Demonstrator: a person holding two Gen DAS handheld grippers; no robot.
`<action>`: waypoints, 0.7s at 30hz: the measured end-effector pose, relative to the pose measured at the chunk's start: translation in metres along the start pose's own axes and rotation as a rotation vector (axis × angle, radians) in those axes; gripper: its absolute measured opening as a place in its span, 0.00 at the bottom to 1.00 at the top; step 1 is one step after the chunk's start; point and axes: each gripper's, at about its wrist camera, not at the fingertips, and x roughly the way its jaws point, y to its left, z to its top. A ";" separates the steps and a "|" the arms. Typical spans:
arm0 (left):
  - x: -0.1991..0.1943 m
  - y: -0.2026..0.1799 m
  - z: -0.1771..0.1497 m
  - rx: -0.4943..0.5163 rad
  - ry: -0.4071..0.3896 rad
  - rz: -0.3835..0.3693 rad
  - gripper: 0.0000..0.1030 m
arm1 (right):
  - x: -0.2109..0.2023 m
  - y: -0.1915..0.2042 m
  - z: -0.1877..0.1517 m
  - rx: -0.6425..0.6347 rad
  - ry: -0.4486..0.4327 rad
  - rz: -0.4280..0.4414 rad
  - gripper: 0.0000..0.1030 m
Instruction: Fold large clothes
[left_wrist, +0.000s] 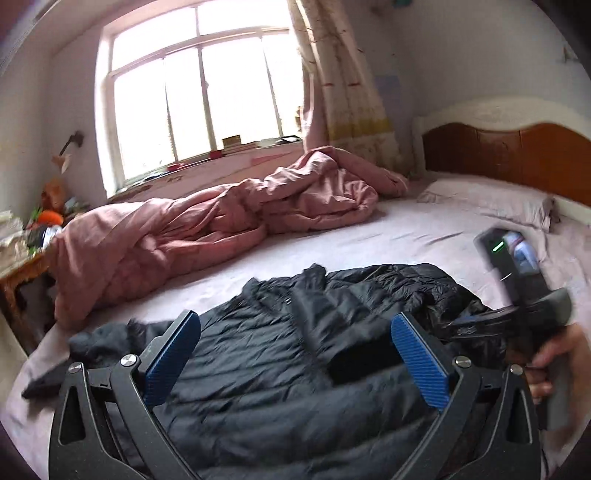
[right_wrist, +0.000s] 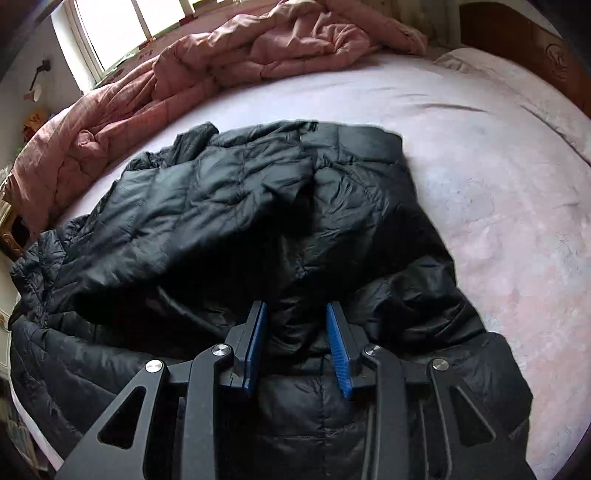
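Hovering over black jacket (right_wrist: 258, 221): left claw (left_wrist: 295, 347) wide, right claw (right_wrist: 297, 332) narrow.

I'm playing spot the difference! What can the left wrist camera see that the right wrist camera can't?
Only the left wrist view: the curtain, the right hand holding its gripper's handle, and the open left gripper.
Only the right wrist view: the right gripper, open above the jacket.
Both: the black jacket, pink quilt, window.
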 end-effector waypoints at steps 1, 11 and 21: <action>0.009 -0.008 0.003 0.022 0.007 -0.003 0.99 | -0.011 -0.009 0.003 0.038 -0.037 0.035 0.35; 0.122 -0.090 0.027 0.136 0.267 -0.285 0.76 | -0.104 -0.091 0.016 0.231 -0.392 -0.240 0.45; 0.207 -0.099 0.004 -0.030 0.510 -0.301 0.66 | -0.087 -0.095 0.002 0.299 -0.313 -0.062 0.47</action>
